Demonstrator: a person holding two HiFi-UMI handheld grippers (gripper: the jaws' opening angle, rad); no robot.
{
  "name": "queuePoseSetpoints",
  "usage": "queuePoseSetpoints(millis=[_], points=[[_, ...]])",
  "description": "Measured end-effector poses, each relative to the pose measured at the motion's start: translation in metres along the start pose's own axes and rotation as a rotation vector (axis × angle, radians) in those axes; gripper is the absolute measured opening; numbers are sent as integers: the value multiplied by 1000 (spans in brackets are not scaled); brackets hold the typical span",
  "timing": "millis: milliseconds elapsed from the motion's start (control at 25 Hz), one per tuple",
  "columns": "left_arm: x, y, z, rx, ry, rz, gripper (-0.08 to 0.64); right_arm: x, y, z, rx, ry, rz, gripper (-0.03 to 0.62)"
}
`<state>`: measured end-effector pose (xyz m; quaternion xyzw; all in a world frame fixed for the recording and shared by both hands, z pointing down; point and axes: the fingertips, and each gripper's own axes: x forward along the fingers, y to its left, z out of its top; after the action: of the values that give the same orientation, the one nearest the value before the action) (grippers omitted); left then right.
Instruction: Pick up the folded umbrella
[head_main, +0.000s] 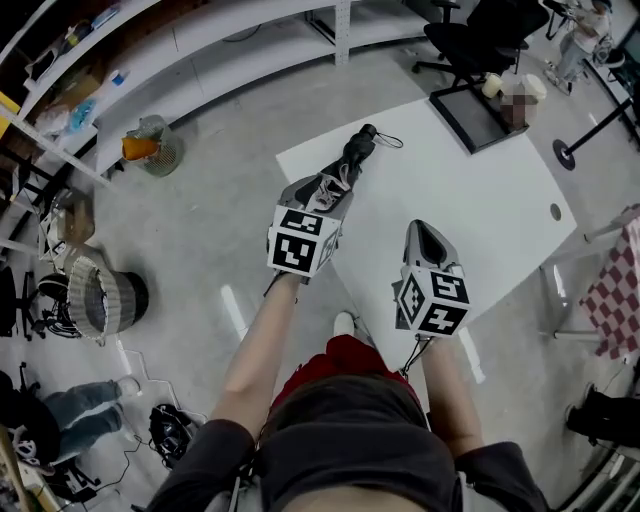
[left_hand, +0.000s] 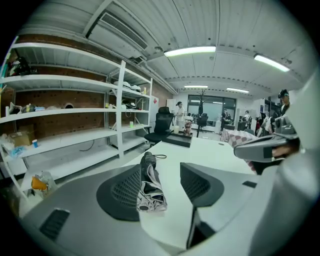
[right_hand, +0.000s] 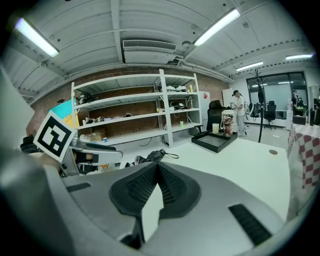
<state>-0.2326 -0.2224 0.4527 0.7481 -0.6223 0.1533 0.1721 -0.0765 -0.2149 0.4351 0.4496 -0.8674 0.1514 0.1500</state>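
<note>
The folded umbrella (head_main: 352, 155) lies on the white table (head_main: 490, 220) near its left corner, black with a patterned black-and-white near end and a wrist cord at the far end. My left gripper (head_main: 325, 192) is at that near end. In the left gripper view its jaws stand open with the umbrella's (left_hand: 149, 184) patterned end between them, close to the left pad; no squeeze shows. My right gripper (head_main: 426, 230) hovers over the table to the right, apart from the umbrella. Its jaws (right_hand: 157, 169) are shut on nothing, and the umbrella (right_hand: 151, 156) shows beyond them.
A black tray (head_main: 478, 118) with cups sits at the table's far end, a black office chair (head_main: 480, 40) behind it. White shelving (left_hand: 75, 115) runs along the left wall. A checked tablecloth (head_main: 615, 295) is at the right. Bags and a basket (head_main: 100, 295) lie on the floor.
</note>
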Motion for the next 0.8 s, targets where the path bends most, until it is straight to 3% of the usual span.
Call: queuePoseSetpoints(millis=[280,480,800], points=[[51,1,-1,31,76,-23,250,18,-32,4,21,12,-48,18],[81,8,0,96,125,8,255,34,-48,-1,38,38,-60,18],[127,15,3,105,196,4,261,62,-67,4,45,55,-68,18]])
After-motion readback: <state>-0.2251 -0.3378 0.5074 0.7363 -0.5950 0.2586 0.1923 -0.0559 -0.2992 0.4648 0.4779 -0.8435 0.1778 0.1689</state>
